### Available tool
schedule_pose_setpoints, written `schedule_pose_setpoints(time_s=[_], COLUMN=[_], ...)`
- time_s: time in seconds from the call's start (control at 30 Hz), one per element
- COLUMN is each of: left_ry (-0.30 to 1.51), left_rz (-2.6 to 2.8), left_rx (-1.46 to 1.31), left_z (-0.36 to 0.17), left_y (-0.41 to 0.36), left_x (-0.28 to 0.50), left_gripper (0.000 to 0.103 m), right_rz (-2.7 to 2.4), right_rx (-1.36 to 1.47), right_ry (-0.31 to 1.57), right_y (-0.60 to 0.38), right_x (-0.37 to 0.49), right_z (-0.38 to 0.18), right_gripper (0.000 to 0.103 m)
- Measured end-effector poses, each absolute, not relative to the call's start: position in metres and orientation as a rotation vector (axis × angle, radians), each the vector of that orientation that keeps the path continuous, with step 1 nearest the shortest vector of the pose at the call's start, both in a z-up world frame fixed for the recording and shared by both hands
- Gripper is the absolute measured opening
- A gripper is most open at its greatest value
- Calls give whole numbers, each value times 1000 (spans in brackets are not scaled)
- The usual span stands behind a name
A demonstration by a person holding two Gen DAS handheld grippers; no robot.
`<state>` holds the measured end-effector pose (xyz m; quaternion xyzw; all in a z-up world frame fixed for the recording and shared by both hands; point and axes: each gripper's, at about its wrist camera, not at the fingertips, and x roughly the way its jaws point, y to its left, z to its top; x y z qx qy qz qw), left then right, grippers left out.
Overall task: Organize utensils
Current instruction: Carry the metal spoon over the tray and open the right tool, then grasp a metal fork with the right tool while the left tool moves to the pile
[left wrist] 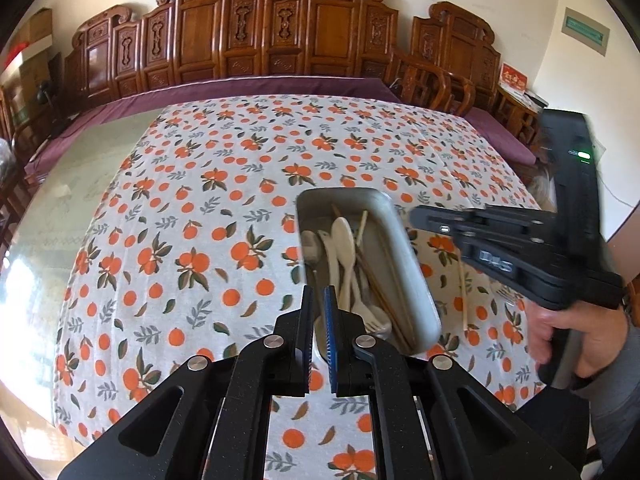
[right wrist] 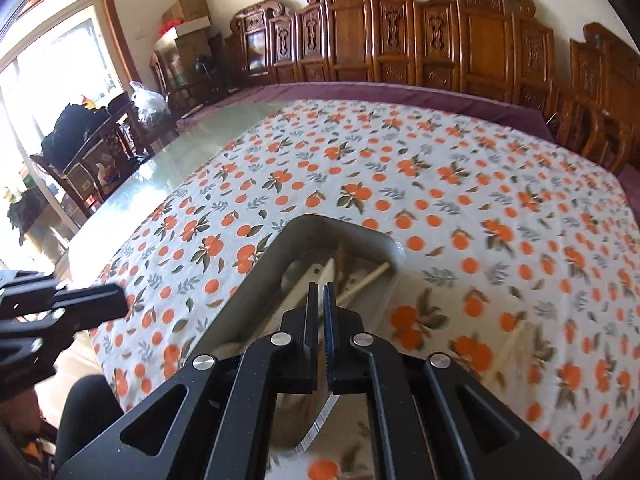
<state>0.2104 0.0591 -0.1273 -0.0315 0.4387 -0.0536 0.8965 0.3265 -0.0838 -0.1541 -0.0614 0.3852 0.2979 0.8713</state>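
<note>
Now, left wrist view: my left gripper (left wrist: 319,300) fingers nearly closed, holding nothing, over the metal tray (left wrist: 404,256) of utensils (left wrist: 344,248) at 1 o'clock. One chopstick (left wrist: 463,300) lies on the surface (left wrist: 180,200) at 3 o'clock.

Right wrist view: my right gripper (right wrist: 320,298) fingers nearly shut, empty, above the tray (right wrist: 256,276).

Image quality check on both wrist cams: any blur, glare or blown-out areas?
Left wrist view: the right tool is motion-blurred, the metal tray and its utensils stay fairly sharp, and glare washes over the bare glass tabletop at left. Right wrist view: the window is blown out, the tablecloth smears toward the right, and heavy fisheye bending curves the carved wooden chairs.
</note>
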Motion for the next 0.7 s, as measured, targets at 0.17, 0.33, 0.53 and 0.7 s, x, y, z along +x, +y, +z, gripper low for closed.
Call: schedule_pose_setpoints(time_s=[0.17,0.33,0.53,0.7], left_ry=[898,885,872,886], left_rz=[-132,-161,-203,-237], left_rx=[-44,-32,0,6], left_z=[-123,-120,-122,-132], left_y=[41,22,-4,-25], left_x=[209,210,213,217], left_gripper=[22,50,71,71], right_rz=[596,543,451,391], right_rx=[-141,-139,-146,-154], right_ry=[771,752,765,795], right_y=[-119,-159,-209,-244], right_x=[304,289,286,289], right_z=[-140,-136,-147,-163], right_gripper=[5,21,29,29])
